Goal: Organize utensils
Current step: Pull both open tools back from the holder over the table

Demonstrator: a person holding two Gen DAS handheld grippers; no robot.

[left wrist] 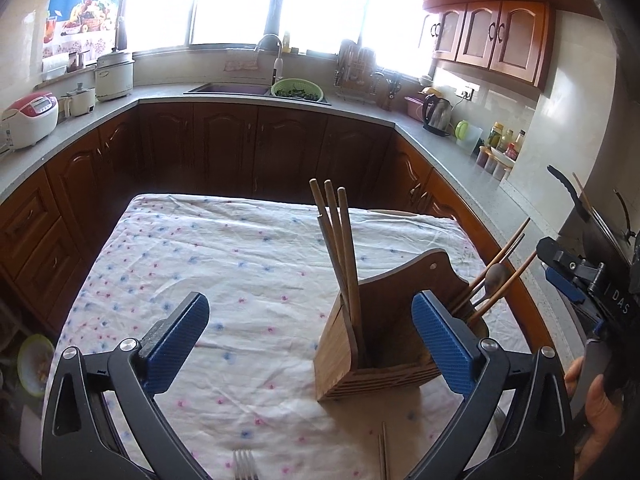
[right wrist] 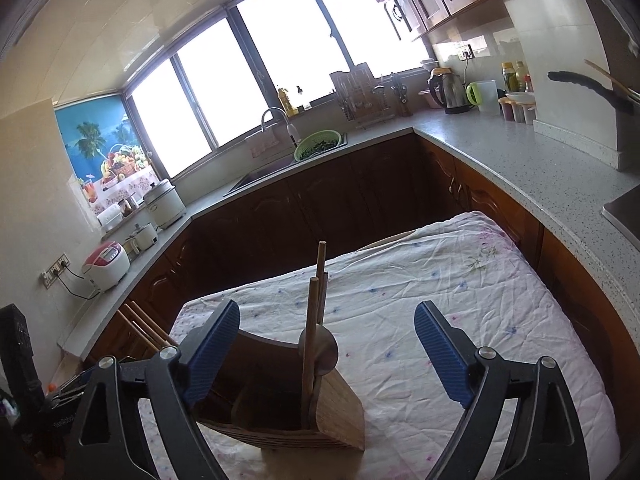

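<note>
Holds nothing in the left hand-held gripper point(left wrist: 308, 344), spread wide low in the frame, with one blue pad overlapping the wooden utensil holder point(left wrist: 332, 360). Holds nothing in the right hand-held gripper point(right wrist: 326, 350) either, equally wide, framing the same holder from the other side. Finds that holder standing on the cloth-covered bench point(left wrist: 240, 260), lower right of centre in the left wrist view. Carries three chopsticks point(left wrist: 338, 240) leaning in one compartment and wooden spoons point(left wrist: 496, 280) fanned out of the other. Leaves a fork point(left wrist: 244, 468) and what looks like one more chopstick point(left wrist: 384, 456) lying on the cloth at the bottom edge of the frame, probably yet to be picked up and slotted in. Risks catching the tall leaning handles by sweeping an open jaw down past them, tipping the light-looking holder or flicking the sticks out onto the bench. Risks a poor pinch on the fork too, flat on soft wrinkled fabric, by snagging cloth along with metal or skidding off the thin handle. Risks knocking one hand-held gripper against the other by working both so near the same holder. Cannot judge from here the free room left in each compartment. Risks wedging or spilling the spoons by pushing another piece down onto their bowls.
</note>
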